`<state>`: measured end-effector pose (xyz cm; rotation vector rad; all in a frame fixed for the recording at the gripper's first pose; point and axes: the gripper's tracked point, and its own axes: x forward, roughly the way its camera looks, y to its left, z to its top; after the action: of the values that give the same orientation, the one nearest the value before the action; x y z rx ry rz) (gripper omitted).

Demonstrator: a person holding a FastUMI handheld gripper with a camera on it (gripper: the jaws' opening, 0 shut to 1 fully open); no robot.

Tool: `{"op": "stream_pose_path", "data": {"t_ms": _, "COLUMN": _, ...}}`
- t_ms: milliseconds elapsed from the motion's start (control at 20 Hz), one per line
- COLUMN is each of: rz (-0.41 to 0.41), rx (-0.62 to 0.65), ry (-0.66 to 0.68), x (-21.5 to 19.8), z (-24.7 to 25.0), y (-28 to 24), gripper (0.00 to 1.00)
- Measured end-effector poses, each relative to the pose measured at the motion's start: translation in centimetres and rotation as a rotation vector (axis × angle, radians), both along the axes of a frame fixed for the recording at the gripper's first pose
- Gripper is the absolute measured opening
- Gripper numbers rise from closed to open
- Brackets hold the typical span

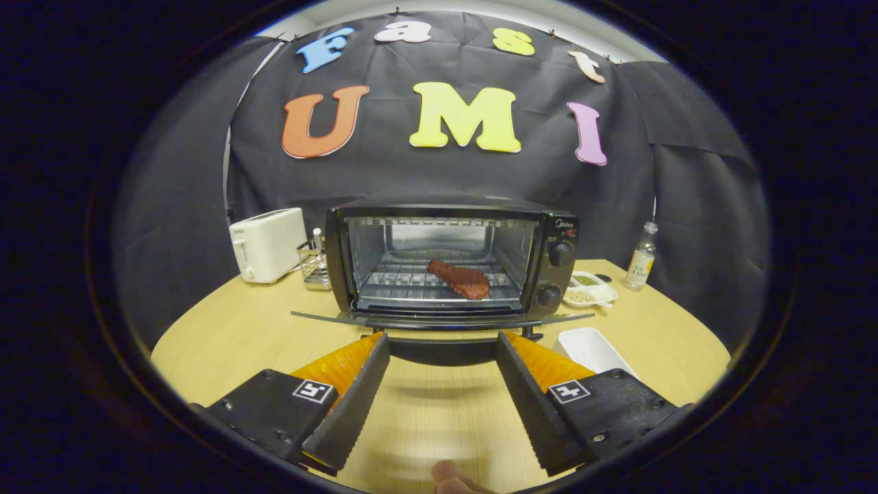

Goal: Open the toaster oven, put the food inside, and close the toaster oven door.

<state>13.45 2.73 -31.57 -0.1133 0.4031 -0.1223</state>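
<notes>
The black toaster oven (555, 237) stands on the wooden table straight ahead of me with its glass door (439, 318) folded down flat. A reddish-brown piece of meat (460, 278) lies on the wire rack inside. My gripper (442, 336) is open, its fingertips just under the door's front edge and handle, nothing between the fingers.
A white toaster (267, 244) and a small wire rack (313, 266) stand left of the oven. To its right are a divided dish of seasonings (588, 288), a small bottle (642, 257) and an empty white tray (593, 350). Fingertips of a hand (449, 478) show below the fingers.
</notes>
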Motion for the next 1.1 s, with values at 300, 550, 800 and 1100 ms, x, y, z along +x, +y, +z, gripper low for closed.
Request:
{"op": "stream_pose_path", "data": {"t_ms": 300, "rz": -0.005, "rx": 0.0, "ry": -0.035, "x": 2.1, "z": 2.5, "y": 0.2, "gripper": 0.99}}
{"op": "stream_pose_path", "data": {"t_ms": 550, "rz": 0.009, "rx": -0.017, "ry": -0.074, "x": 4.3, "z": 4.5, "y": 0.3, "gripper": 1.0}}
{"op": "stream_pose_path", "data": {"t_ms": 800, "rz": 0.005, "rx": -0.019, "ry": -0.09, "x": 7.0, "z": 5.8, "y": -0.1, "gripper": 1.0}}
{"op": "stream_pose_path", "data": {"t_ms": 1100, "rz": -0.024, "rx": 0.039, "ry": -0.148, "x": 10.7, "z": 8.2, "y": -2.4, "gripper": 1.0}}
